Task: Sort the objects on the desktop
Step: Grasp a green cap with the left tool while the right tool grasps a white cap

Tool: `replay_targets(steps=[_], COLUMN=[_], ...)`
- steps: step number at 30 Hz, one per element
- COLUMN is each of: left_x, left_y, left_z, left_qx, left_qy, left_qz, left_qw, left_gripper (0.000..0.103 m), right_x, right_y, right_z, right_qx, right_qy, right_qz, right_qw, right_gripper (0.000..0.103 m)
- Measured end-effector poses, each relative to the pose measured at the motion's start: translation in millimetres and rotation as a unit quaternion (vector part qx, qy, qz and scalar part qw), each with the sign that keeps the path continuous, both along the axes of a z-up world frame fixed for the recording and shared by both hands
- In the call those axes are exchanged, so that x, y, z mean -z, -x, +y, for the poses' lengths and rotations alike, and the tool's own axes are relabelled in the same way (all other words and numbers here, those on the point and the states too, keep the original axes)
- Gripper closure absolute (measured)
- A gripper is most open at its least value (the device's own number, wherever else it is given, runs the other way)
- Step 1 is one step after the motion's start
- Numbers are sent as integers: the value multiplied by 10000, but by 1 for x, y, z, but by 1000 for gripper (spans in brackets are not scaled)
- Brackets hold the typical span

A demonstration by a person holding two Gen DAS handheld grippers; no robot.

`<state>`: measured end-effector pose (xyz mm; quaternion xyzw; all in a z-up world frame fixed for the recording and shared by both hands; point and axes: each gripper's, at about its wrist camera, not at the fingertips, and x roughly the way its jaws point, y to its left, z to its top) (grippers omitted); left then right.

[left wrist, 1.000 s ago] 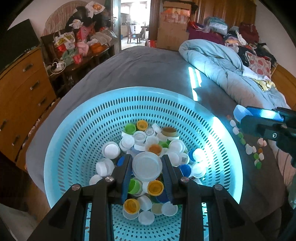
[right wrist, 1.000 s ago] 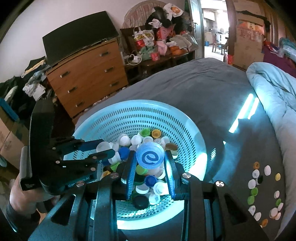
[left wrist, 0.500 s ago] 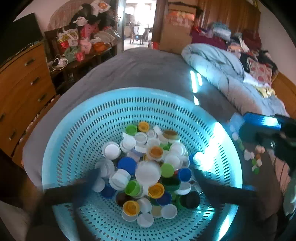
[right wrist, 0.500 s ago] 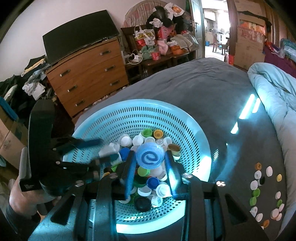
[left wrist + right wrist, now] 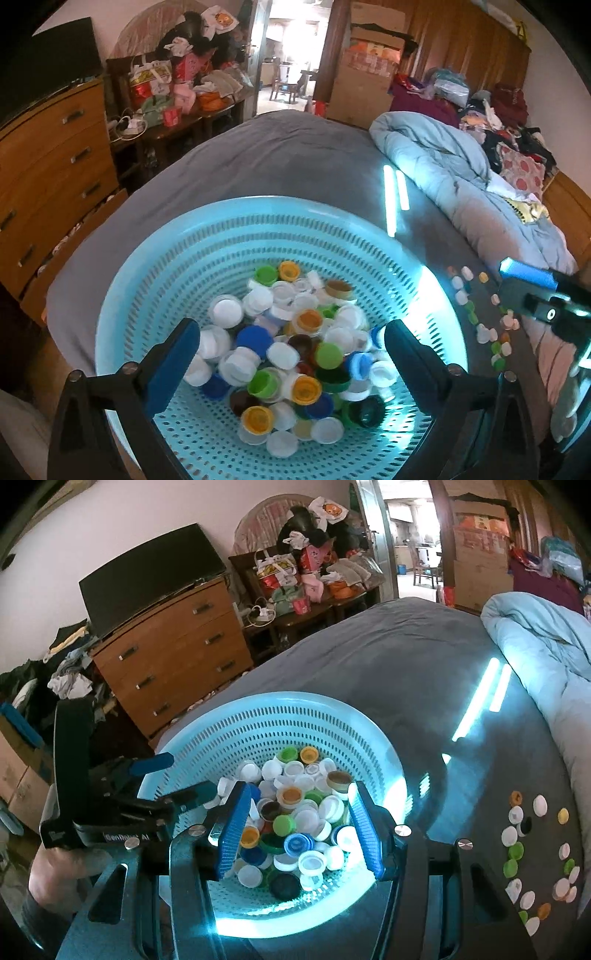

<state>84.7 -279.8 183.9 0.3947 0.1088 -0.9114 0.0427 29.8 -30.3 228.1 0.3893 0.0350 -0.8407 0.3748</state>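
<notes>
A light-blue perforated basket (image 5: 258,206) (image 5: 288,698) sits on the grey bed, holding several mixed bottle caps (image 5: 295,354) in white, blue, green, orange and black. My left gripper (image 5: 291,332) hangs over the pile, jaws wide open, nothing between them. It also shows at the basket's left rim (image 5: 184,775). My right gripper (image 5: 300,794) is open above the caps with no cap between its blue pads. A blue cap with a white mark (image 5: 298,843) lies in the pile below it. One right finger (image 5: 526,275) shows at the right.
Several sorted caps (image 5: 515,849) (image 5: 458,282) lie in loose rows on the grey sheet right of the basket. A pale-blue quilt (image 5: 443,166) is bunched at the far right. A wooden dresser (image 5: 173,653) stands left of the bed. A hand (image 5: 55,864) holds the left gripper.
The left jaws let go of the large white lid and swung wide apart. The right jaws spread too, and the blue cap they held is no longer between them.
</notes>
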Motion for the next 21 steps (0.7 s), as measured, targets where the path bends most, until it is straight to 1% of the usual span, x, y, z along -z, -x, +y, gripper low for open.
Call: replay_targets(steps=[2,4,6,7,8,10,12,13,14,15,16,17,19,21], left_x=[-7,-15,-24,-26,-26,-17,5,21,38,58,82,99,124,142], left_y=[-1,-2,-6,-6,-5,-1,8,14,19,26,37,45,57,62], left_z=[16,42,85,115,139,186,233,252,269,282,296,304,320,337], left_qx=[159,491,985,1382,1694,2248,2894,3114,3251,3373,3480,3504,3527,3513], left_qy=[1,5,77,95,121,216,76,42,53,-7,-165,-266,-383,-577], left_qz=[143,329,642,753,769,767,649,569,485,334,66,-129,-387,-458], left_qw=[9998,9982,9930,9875,9825,9712,9550,9486,9444,9408,9373,9361,9342,9334], left_gripper=[1,1,0,0,0,0,0,0,0,0,3,8,17,17], right_x=[-1,5,20,33,49,78,109,123,133,138,145,150,156,163], right_y=[-11,-23,-36,-42,-47,-54,-63,-70,-78,-84,-91,-96,-99,-100], right_z=[27,56,92,116,141,183,226,248,267,280,294,304,323,337], right_qx=[245,609,1019,1282,1544,2017,2520,2747,2933,3034,3135,3195,3276,3354], right_qy=[60,-16,-159,-242,-322,-450,-559,-539,-507,-494,-508,-533,-532,-494], right_qz=[343,665,801,754,616,214,-243,-453,-614,-688,-751,-799,-871,-956], right_qw=[9991,9959,9914,9886,9856,9782,9658,9590,9527,9491,9453,9427,9393,9359], right_gripper=[53,53,52,52,52,52,52,52,52,52,52,52,52,52])
